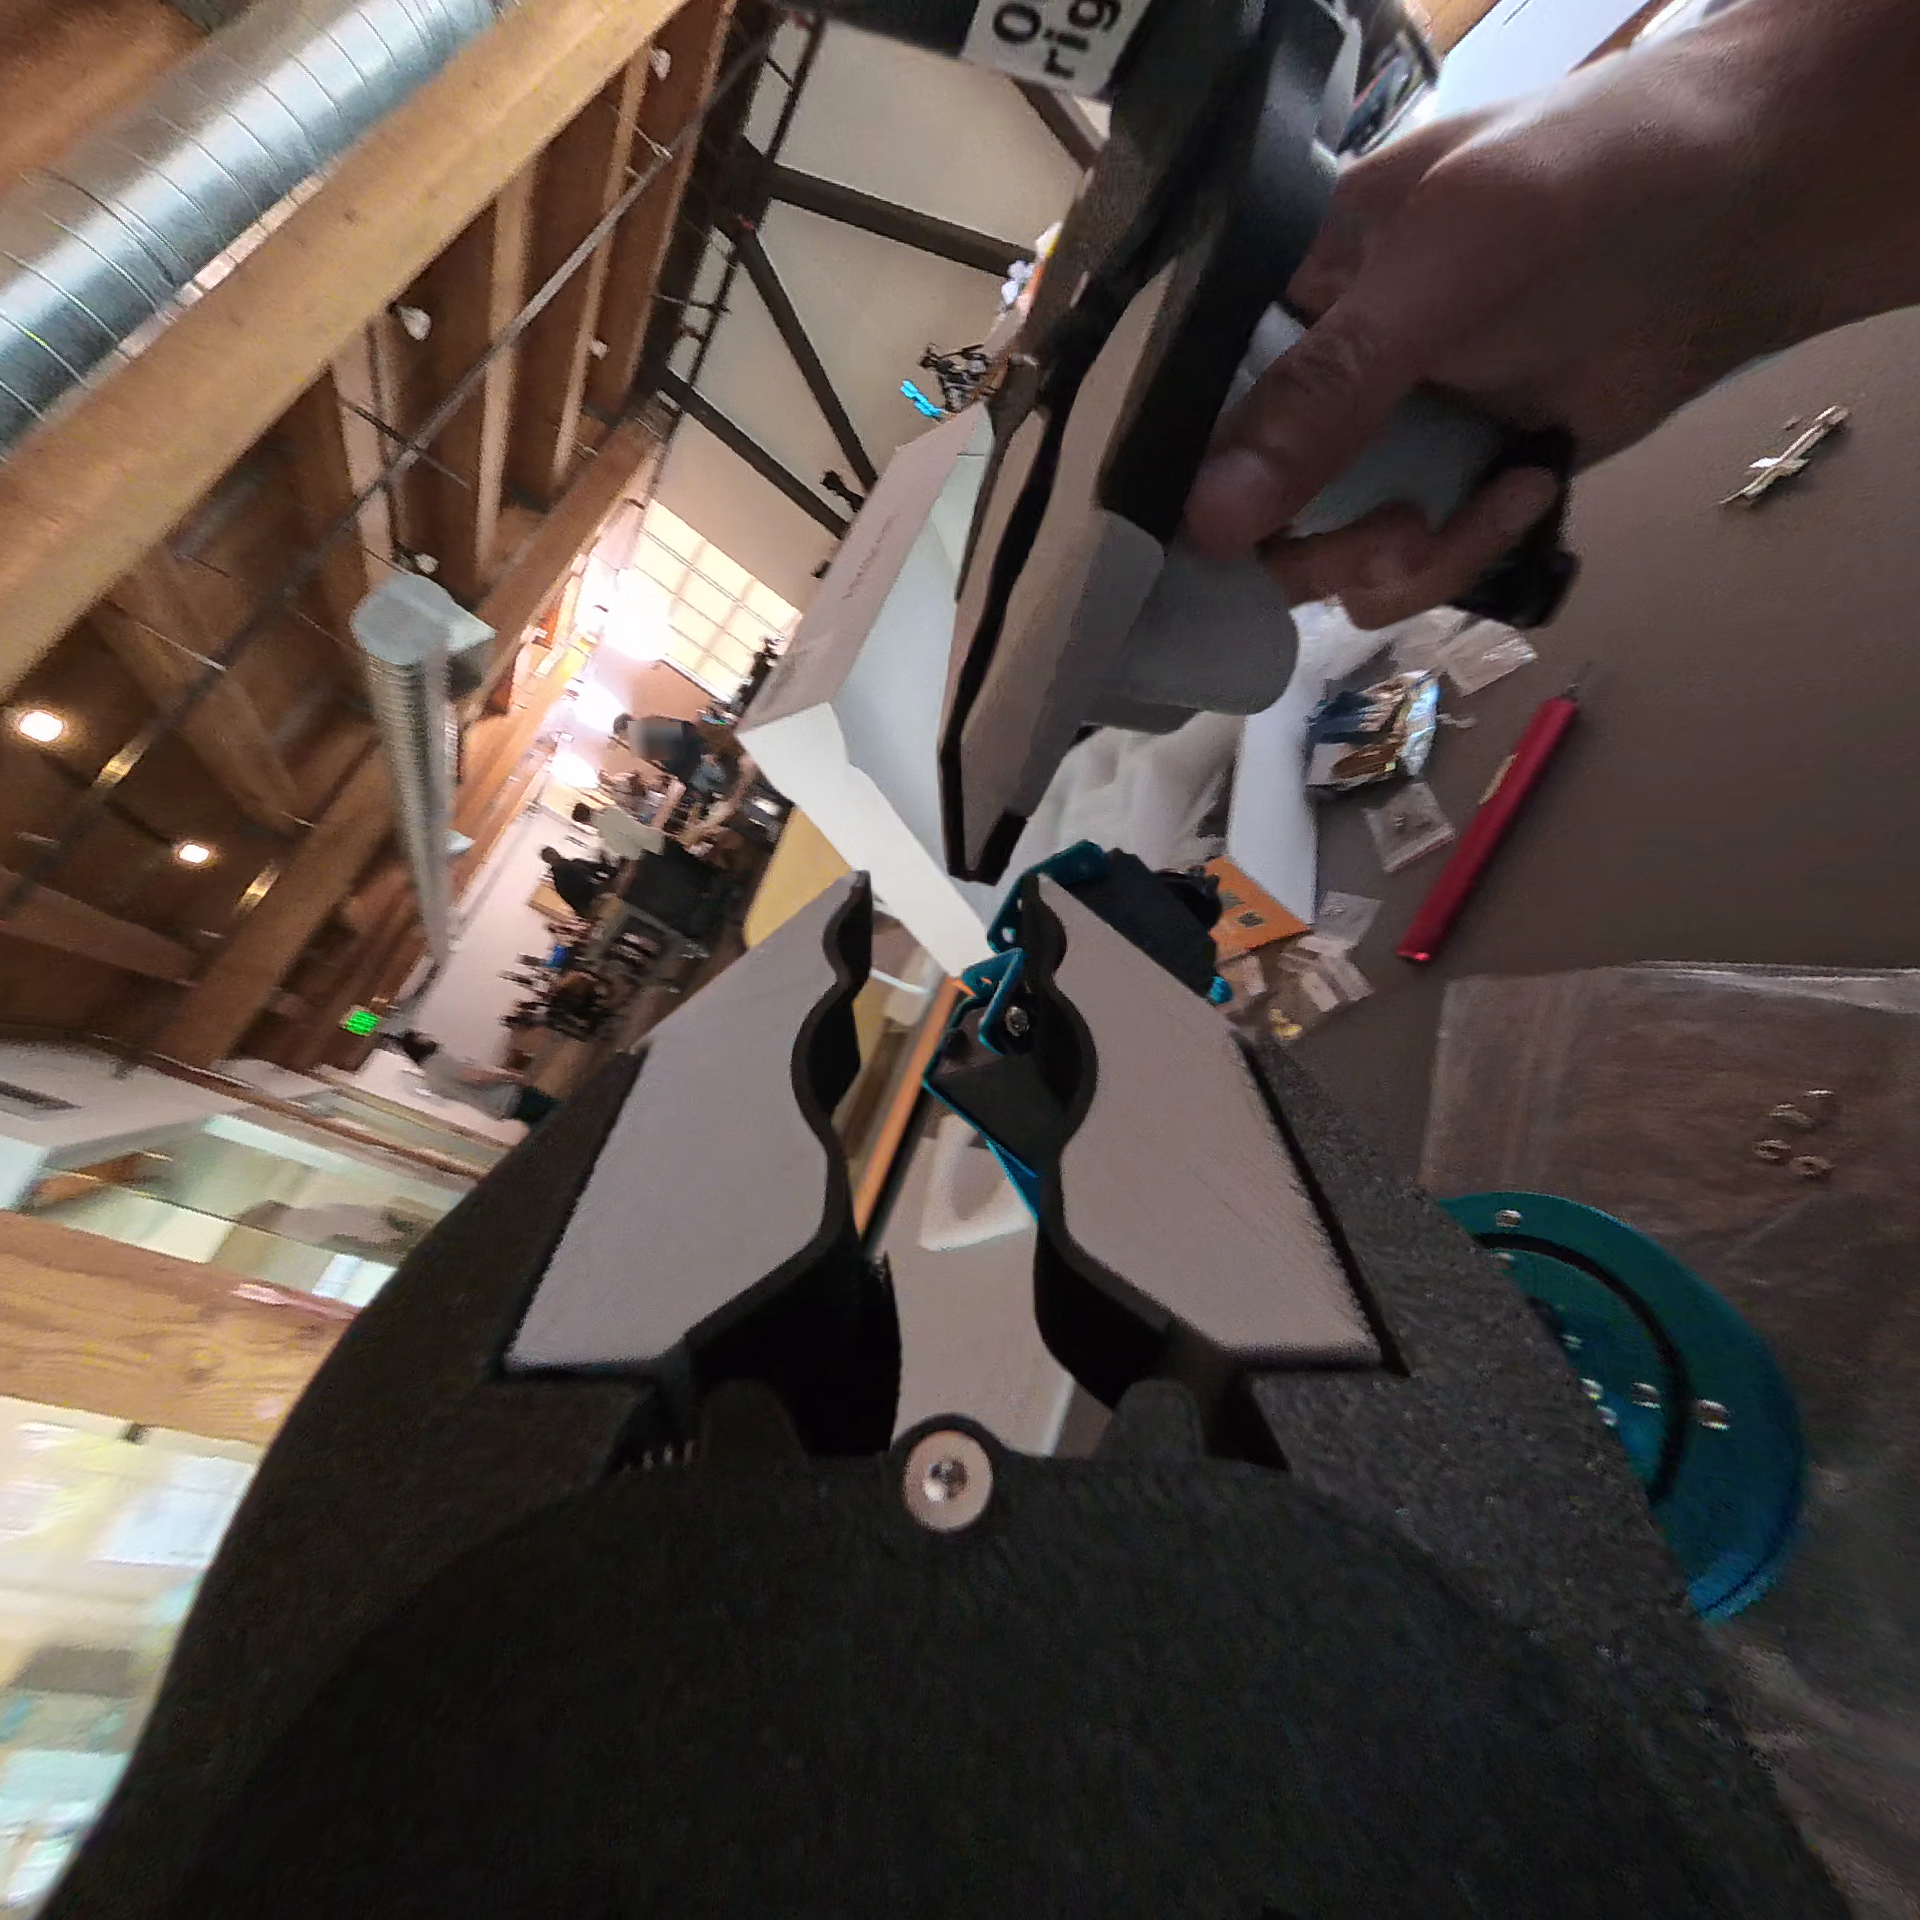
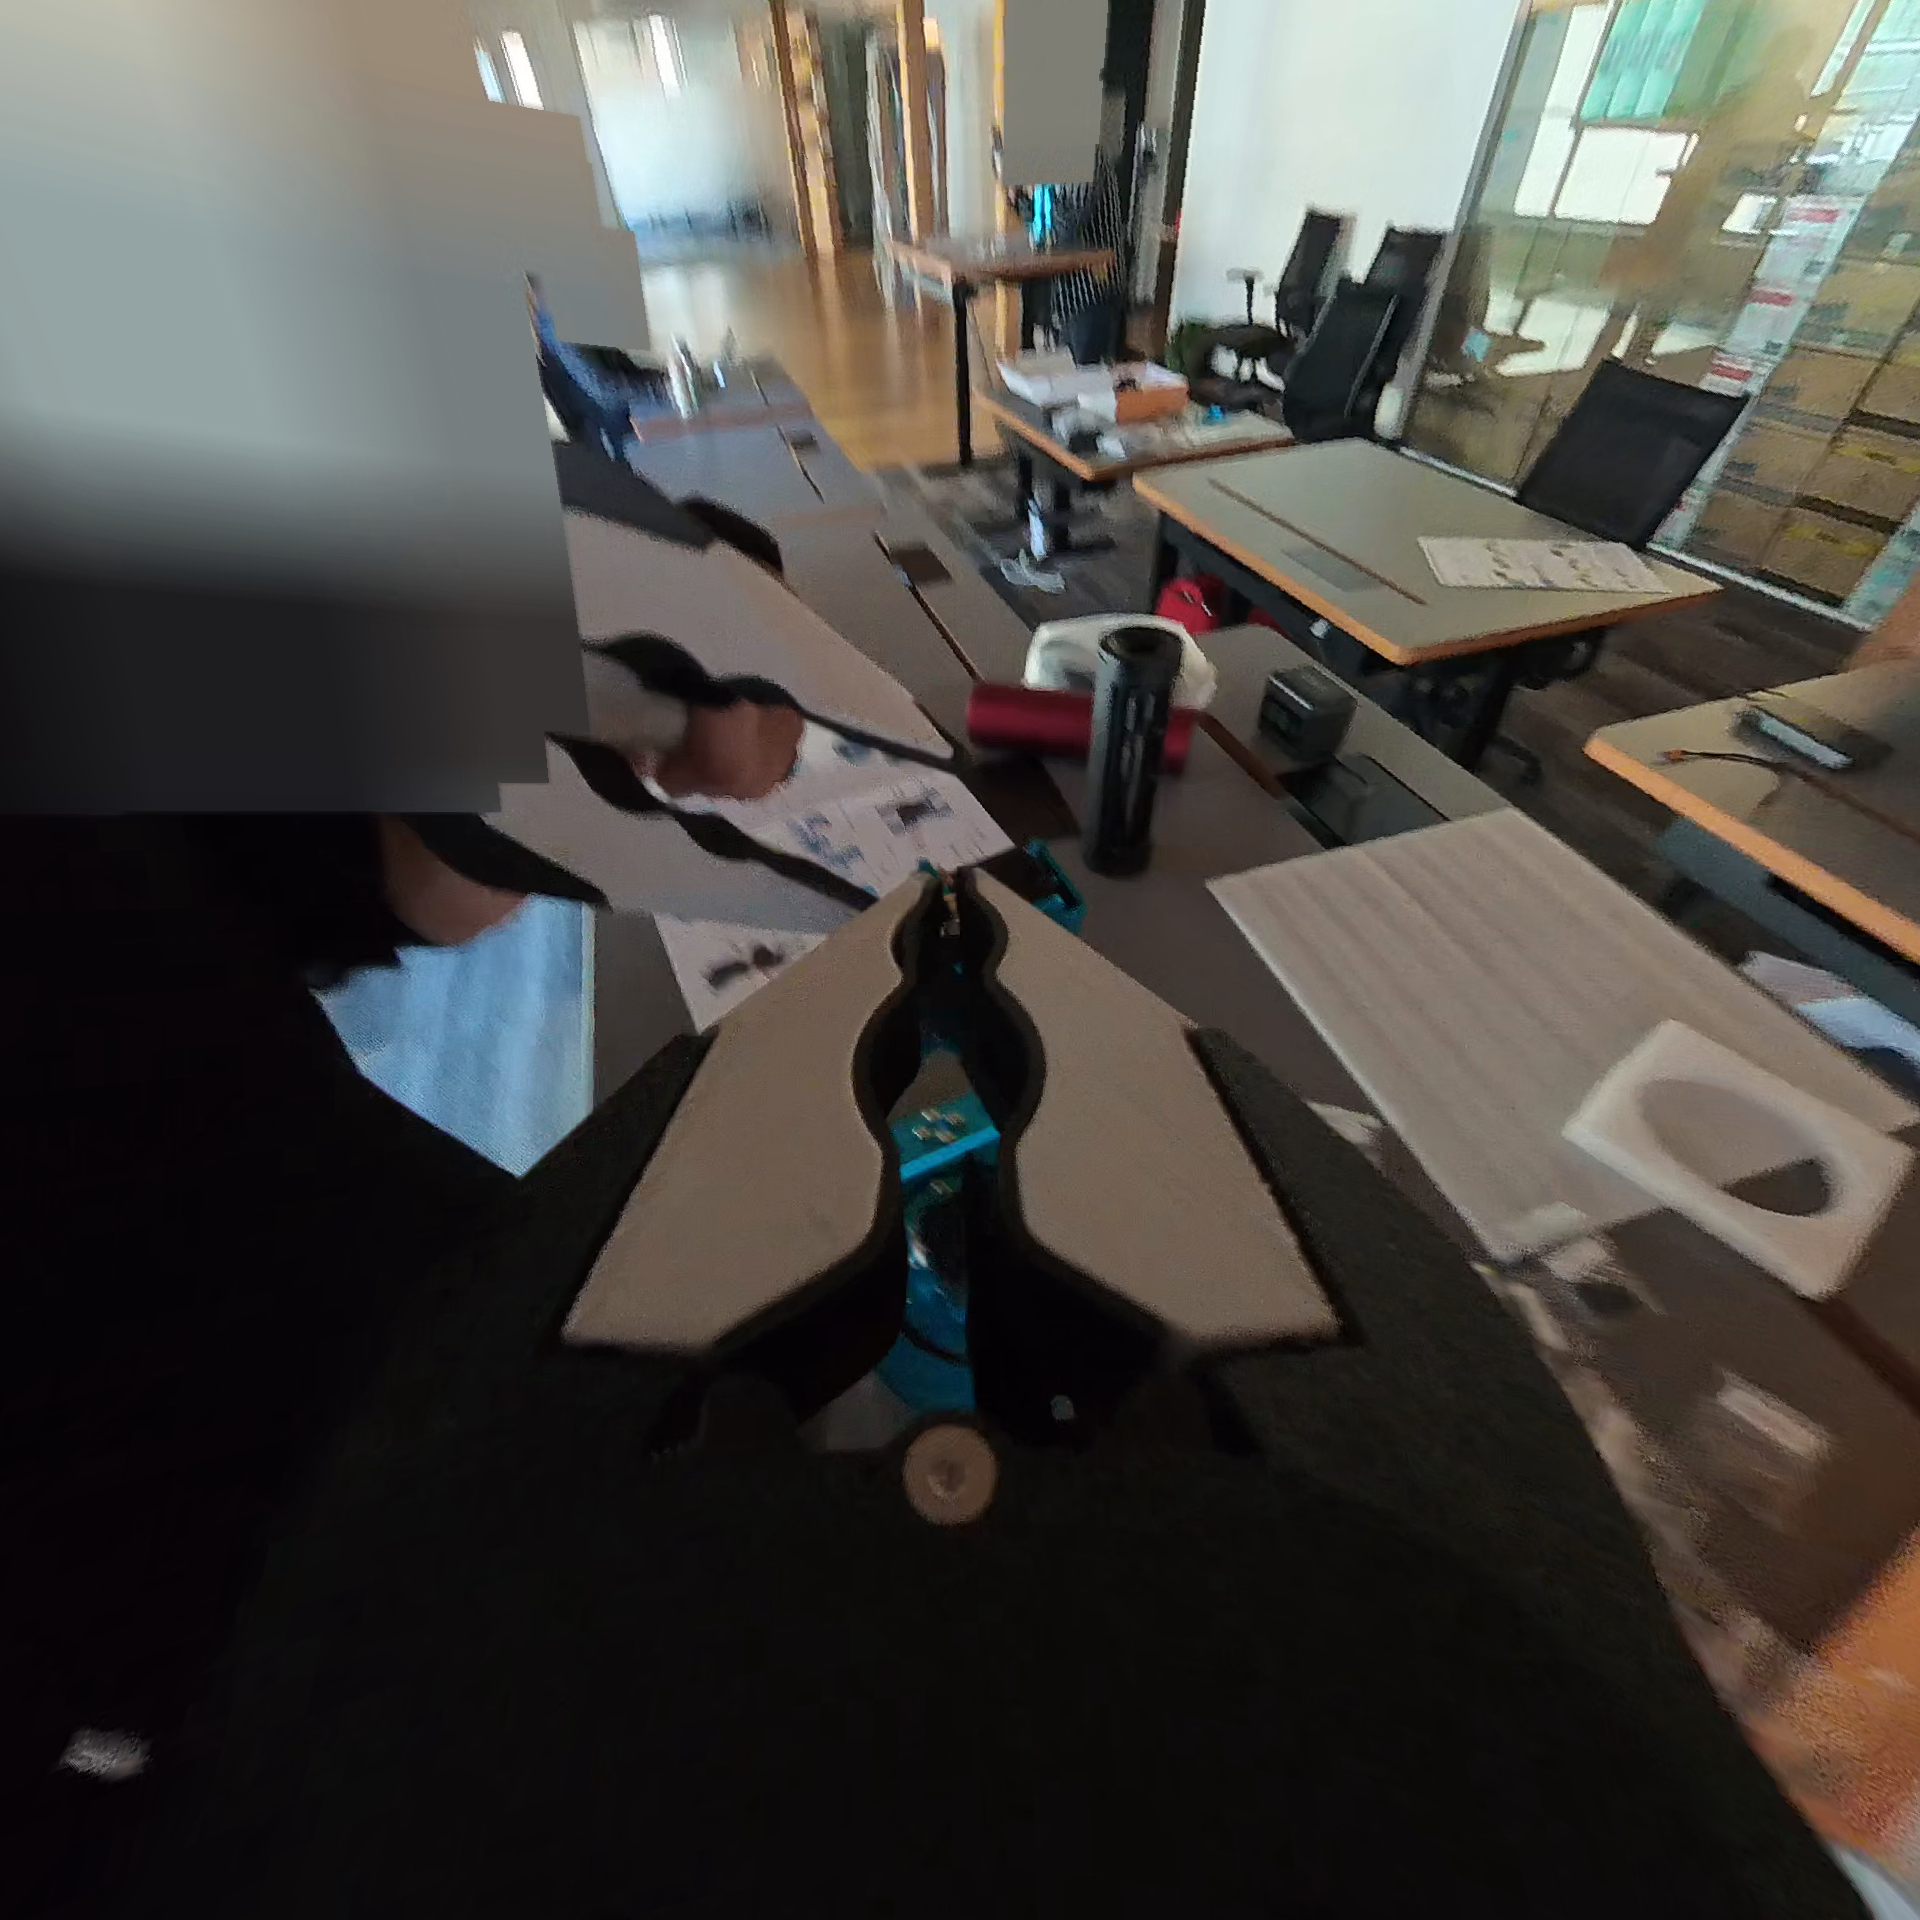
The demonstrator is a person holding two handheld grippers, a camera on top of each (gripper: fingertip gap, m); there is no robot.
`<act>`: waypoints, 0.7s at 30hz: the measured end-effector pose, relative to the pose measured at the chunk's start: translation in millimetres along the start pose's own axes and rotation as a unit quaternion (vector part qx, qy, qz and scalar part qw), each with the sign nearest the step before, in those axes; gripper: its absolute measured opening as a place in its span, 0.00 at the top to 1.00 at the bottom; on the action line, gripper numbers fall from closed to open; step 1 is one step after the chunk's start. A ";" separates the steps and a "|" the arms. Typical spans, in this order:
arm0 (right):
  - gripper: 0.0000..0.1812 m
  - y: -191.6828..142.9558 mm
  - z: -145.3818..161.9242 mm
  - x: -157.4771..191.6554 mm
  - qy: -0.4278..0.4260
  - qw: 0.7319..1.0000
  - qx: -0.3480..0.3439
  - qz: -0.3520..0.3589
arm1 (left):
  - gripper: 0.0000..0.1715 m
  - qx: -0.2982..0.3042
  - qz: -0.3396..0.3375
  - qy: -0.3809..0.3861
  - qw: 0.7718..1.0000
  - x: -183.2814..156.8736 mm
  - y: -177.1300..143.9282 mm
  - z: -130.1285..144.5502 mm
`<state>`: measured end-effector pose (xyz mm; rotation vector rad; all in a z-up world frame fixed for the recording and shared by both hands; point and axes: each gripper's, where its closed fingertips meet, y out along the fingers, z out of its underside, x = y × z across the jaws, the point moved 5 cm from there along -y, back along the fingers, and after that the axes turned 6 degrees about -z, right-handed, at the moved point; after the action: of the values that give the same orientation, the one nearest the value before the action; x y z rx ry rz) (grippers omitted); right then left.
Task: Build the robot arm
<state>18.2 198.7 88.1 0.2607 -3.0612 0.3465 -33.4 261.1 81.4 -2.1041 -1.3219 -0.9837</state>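
A blue-and-black bracket assembly (image 1: pixel 1132 914) hangs just past my left gripper's fingertips. My left gripper (image 1: pixel 945 894) is open. A blue bracket (image 1: pixel 1003 1003) of the assembly lies against the right finger's inner edge, and the left finger stands apart from it. My right gripper (image 1: pixel 977 852), held by a hand (image 1: pixel 1558 260), comes down from above with its tips close over the assembly. In the right wrist view my right gripper (image 2: pixel 948 894) is shut on a small metal part (image 2: pixel 948 920). The blue assembly (image 2: pixel 940 1143) shows behind its fingers. The left gripper (image 2: pixel 914 831) reaches in from the left, fingers apart.
On the grey table lie a red cylinder tool (image 1: pixel 1486 821), a teal ring disc (image 1: pixel 1662 1403), a clear bag with small washers (image 1: pixel 1714 1091) and an orange packet (image 1: pixel 1252 914). A black cylinder (image 2: pixel 1127 748), a printed sheet (image 2: pixel 883 821) and white foam sheets (image 2: pixel 1507 987) also lie there.
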 end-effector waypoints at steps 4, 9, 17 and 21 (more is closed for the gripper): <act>1.00 2.8 -3.0 -1.6 0.102 0.991 -0.081 -0.042 | 0.84 -0.005 -0.027 0.054 0.998 -4.8 3.0 1.7; 0.99 3.9 -6.0 -8.7 0.229 0.955 -0.157 -0.103 | 0.86 0.012 -0.043 0.084 0.995 -6.7 9.4 6.3; 1.00 11.9 2.4 -9.9 0.276 0.937 -0.181 -0.113 | 0.90 0.017 -0.091 0.084 0.992 0.4 16.5 4.9; 0.99 13.1 1.5 -8.6 0.248 0.949 -0.174 -0.091 | 0.93 0.016 -0.089 0.084 0.992 -0.4 17.8 3.4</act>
<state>24.3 212.3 83.2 0.3682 -2.5142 -0.1261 -16.3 255.5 78.7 -1.8598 -1.4459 -1.1767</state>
